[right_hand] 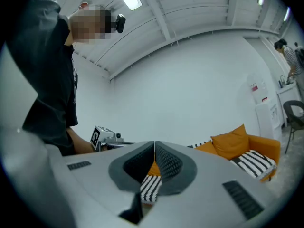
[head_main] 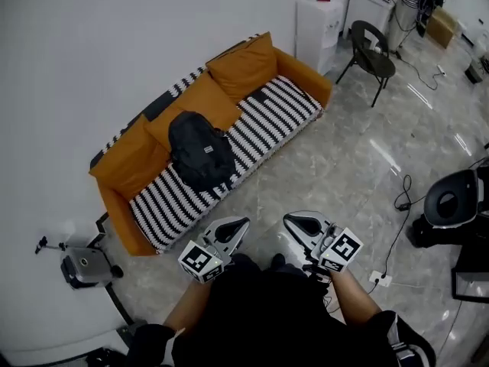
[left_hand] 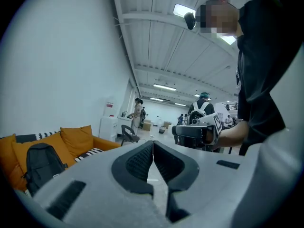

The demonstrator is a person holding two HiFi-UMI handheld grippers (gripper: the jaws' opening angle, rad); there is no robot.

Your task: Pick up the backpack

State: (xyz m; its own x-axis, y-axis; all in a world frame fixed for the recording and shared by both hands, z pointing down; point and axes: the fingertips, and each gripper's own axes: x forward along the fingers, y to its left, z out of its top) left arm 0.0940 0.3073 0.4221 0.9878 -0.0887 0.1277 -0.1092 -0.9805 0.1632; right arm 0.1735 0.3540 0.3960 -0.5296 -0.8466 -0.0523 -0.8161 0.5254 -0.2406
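A black backpack leans upright on the orange sofa, on its black-and-white striped seat cover. In the left gripper view the backpack shows at the far left, well away from the jaws. My left gripper is held low in front of my body, shut and empty, its tips touching. Beside it my right gripper is also shut with nothing in it; its jaws point toward the sofa. Both grippers are over the floor, short of the sofa's front edge.
A small grey device on a stand sits on the floor left of the sofa. A black folding chair and a white cabinet stand past the sofa's far end. Cables and a black round machine lie to the right.
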